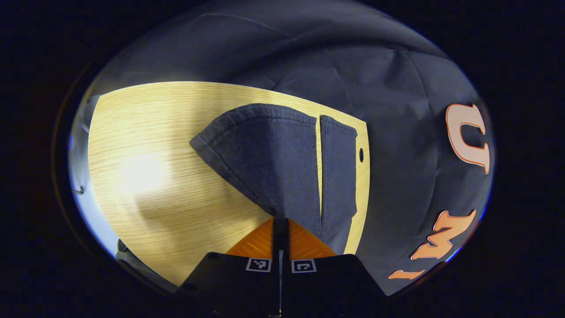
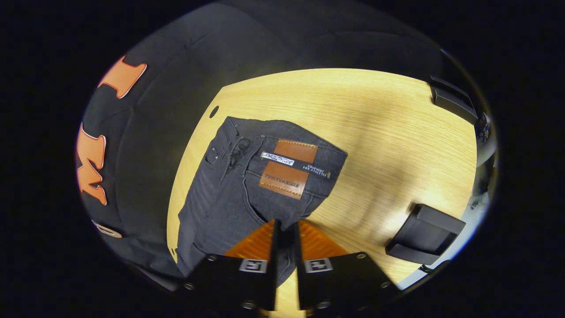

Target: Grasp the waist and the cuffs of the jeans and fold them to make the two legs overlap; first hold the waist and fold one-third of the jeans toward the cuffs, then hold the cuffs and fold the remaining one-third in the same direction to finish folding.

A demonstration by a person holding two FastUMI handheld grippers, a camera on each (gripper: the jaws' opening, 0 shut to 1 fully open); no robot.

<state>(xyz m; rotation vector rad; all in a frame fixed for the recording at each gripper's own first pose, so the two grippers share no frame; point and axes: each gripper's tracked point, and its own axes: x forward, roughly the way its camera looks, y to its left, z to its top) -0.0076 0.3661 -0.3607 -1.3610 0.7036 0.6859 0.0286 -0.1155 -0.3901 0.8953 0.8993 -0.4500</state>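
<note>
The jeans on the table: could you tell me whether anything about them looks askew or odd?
Nothing stands out. The jeans lie on the wooden table, both cuffs side by side, each hand-held gripper pinching an edge.

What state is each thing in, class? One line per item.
Jeans: flat on the table, waist patch facing up.
Cuffs: side by side, a narrow gap between the legs.
Left tool: shut on the jeans' leg fabric.
Right tool: shut on the jeans near the waist.
Wooden table: jeans lying on it.
</note>
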